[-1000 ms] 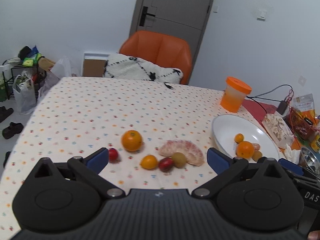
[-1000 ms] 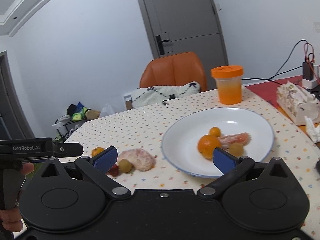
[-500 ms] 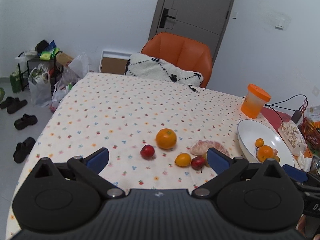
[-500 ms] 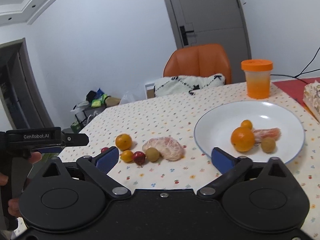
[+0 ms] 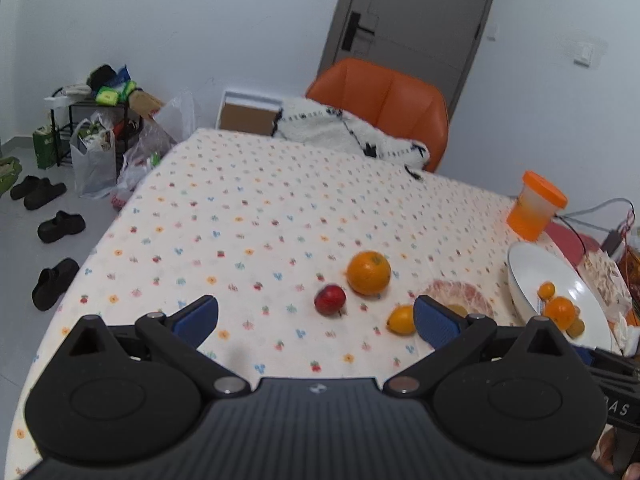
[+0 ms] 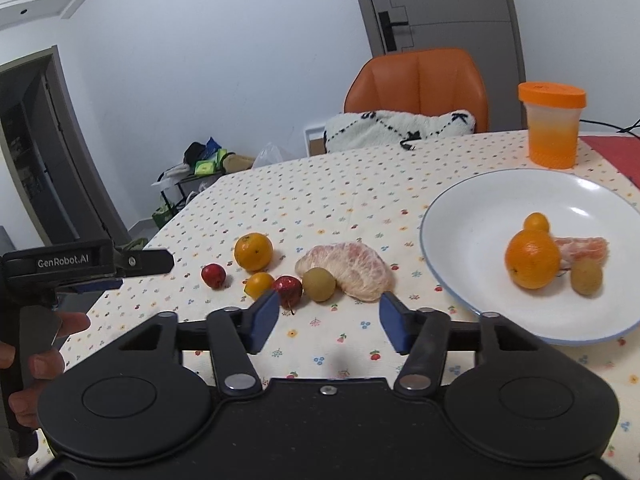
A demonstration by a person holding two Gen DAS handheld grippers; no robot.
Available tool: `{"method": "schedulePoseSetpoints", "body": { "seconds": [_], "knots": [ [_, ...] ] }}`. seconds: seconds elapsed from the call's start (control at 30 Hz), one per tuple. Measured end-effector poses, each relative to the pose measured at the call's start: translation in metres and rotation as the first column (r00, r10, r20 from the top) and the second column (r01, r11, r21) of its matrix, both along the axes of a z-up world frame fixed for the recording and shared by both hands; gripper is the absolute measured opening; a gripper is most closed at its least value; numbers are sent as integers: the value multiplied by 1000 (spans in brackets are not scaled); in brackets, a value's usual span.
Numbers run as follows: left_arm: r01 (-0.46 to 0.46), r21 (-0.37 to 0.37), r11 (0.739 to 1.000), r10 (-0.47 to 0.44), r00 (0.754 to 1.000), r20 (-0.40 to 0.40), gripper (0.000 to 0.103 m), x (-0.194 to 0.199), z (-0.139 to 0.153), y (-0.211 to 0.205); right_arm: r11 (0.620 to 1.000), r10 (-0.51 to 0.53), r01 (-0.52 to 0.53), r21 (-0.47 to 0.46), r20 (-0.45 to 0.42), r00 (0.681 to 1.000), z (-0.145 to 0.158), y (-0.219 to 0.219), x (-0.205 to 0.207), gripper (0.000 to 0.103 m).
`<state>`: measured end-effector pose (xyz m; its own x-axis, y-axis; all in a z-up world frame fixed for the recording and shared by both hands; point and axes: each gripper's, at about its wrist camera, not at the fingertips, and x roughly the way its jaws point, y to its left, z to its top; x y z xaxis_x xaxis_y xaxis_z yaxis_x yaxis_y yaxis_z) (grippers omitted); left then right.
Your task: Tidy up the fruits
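- Left claw (image 5: 316, 316): blue-padded fingers spread wide, nothing between them, held above the near part of the worktop (image 5: 248, 216).
- Right claw (image 6: 328, 318): fingers parted, narrower than the left, empty; it hangs over the worktop just in front of the loose fruit row.
- A hand (image 6: 36, 356) grips the left claw's handle at the left edge of the right wrist view.
- Loose fruit on the dotted cloth, left to right in the right wrist view: small red fruit (image 6: 213, 275), large orange (image 6: 253, 251), small yellow-orange citrus (image 6: 259, 284), second red fruit (image 6: 287, 289), brownish-green round fruit (image 6: 319, 284), peeled pomelo piece (image 6: 352, 270).
- The brownish-green fruit touches the pomelo piece; the second red fruit sits just beside it.
- In the left wrist view the right finger pad hides part of this row; the first red fruit, the orange and the small citrus show clearly.
- White plate (image 6: 472, 208) right of the row, apart from it. It holds an orange (image 6: 532, 259), a small citrus (image 6: 536, 223) behind it, a pink peeled segment (image 6: 586, 249) and a brownish-green fruit (image 6: 586, 277).
- Orange-lidded jar (image 6: 552, 126) beyond the plate; orange chair (image 6: 416, 84) with white cushion (image 6: 384, 130) at the far edge.
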<state>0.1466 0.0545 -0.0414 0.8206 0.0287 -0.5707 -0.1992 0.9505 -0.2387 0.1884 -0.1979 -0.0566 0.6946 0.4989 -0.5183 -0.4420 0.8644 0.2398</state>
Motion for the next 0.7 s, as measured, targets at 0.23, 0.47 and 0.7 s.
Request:
{"method": "schedulePoseSetpoints", "body": {
  "seconds": [0.23, 0.47, 0.7],
  "knots": [
    [-4, -4, 1000, 4, 1000, 14, 96, 10, -6, 3, 1000, 22, -22, -4, -27, 999, -6, 9, 14, 46],
    [18, -19, 1000, -18, 1000, -14, 71, 22, -19, 1, 999, 35, -36, -17, -40, 999, -8, 20, 30, 43],
    [39, -21, 999, -40, 999, -23, 54, 38, -24, -1, 999, 42, -44, -30, -47, 998, -12, 28, 39, 39]
  ]
}}
